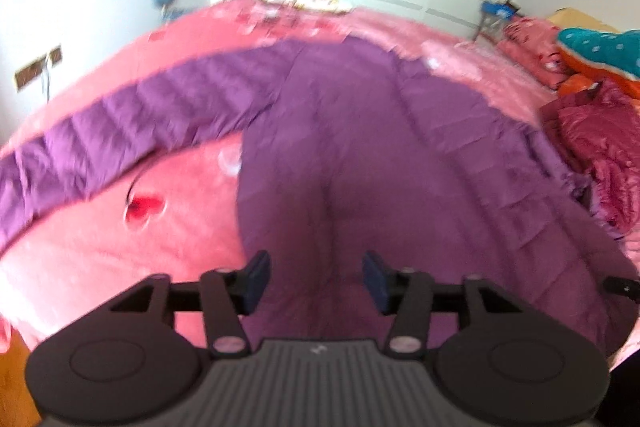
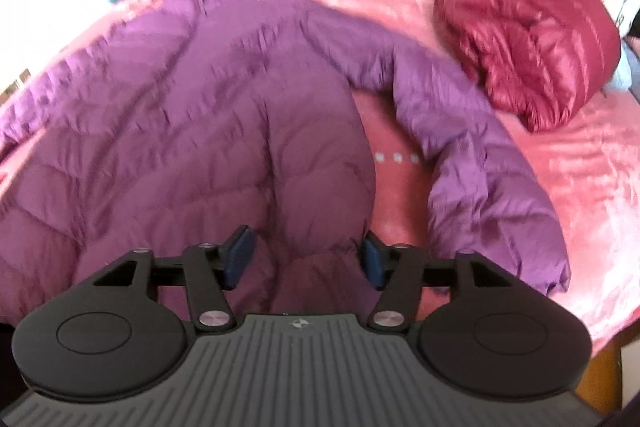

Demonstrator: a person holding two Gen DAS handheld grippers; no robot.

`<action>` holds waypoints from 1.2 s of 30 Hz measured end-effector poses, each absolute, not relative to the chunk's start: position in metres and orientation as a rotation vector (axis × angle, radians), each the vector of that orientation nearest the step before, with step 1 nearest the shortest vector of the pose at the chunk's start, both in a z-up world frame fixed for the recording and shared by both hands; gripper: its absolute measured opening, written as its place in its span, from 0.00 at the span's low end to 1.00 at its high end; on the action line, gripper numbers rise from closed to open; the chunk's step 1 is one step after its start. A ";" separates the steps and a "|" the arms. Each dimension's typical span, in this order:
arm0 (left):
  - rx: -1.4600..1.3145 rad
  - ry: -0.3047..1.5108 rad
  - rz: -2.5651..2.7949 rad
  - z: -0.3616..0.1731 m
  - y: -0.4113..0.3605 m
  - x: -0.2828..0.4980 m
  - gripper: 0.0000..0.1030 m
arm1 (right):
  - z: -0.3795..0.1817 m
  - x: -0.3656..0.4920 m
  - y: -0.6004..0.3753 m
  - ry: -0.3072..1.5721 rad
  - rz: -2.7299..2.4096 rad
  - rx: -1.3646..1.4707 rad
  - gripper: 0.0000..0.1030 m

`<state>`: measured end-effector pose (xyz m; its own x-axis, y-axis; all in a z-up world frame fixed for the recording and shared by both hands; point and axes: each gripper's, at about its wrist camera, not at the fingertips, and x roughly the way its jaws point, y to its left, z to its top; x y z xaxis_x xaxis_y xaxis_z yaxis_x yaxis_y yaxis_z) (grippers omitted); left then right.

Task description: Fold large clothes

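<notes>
a purple down jacket (image 1: 360,155) lies spread flat on the bed (image 1: 100,259), which is covered with a pink blanket. its hem is toward the near edge of the bed and its collar toward the far edge. one sleeve (image 1: 120,131) stretches out straight toward the left edge; the other sleeve (image 2: 480,163) curves down along the body toward the near edge, with a strip of pink blanket showing between sleeve and body. the left gripper (image 1: 316,281) hovers over the hem, jaws spread wide with nothing between them. the right gripper (image 2: 306,259) sits at the hem's right corner, jaws released, with fabric bulging between the blue pads (image 2: 238,259) but not pinched. a dark red down jacket (image 2: 532,39) lies bundled near the bed's right edge, just beside the curved sleeve.
</notes>
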<state>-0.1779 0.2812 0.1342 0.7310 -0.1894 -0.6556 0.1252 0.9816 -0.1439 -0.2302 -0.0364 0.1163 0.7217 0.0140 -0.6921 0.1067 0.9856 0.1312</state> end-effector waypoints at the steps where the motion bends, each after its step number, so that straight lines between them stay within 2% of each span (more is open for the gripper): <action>1: -0.087 0.713 -0.183 0.139 0.277 -0.180 0.61 | 0.119 -0.232 -0.039 0.740 -0.044 0.173 0.88; 5: -0.053 0.629 -0.210 0.160 0.255 -0.190 0.75 | 0.126 -0.241 -0.043 0.671 -0.023 0.225 0.98; 10: -0.003 0.541 -0.221 0.178 0.228 -0.197 0.93 | 0.123 -0.242 -0.059 0.648 -0.044 0.333 1.00; 14: -0.004 0.524 -0.252 0.177 0.210 -0.190 0.99 | 0.123 -0.248 -0.083 0.587 -0.080 0.465 1.00; 26: -0.026 0.530 -0.248 0.138 0.170 -0.133 0.98 | 0.092 -0.266 -0.157 0.396 -0.152 0.992 1.00; 36: -0.025 0.604 -0.199 0.080 0.155 -0.077 0.93 | 0.079 -0.266 -0.164 0.327 -0.040 1.160 1.00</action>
<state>-0.0775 0.1550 0.0802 0.8044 -0.1934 -0.5617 0.1787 0.9805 -0.0818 -0.2663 -0.1639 0.0788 0.9520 0.1366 -0.2738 0.1988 0.4042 0.8928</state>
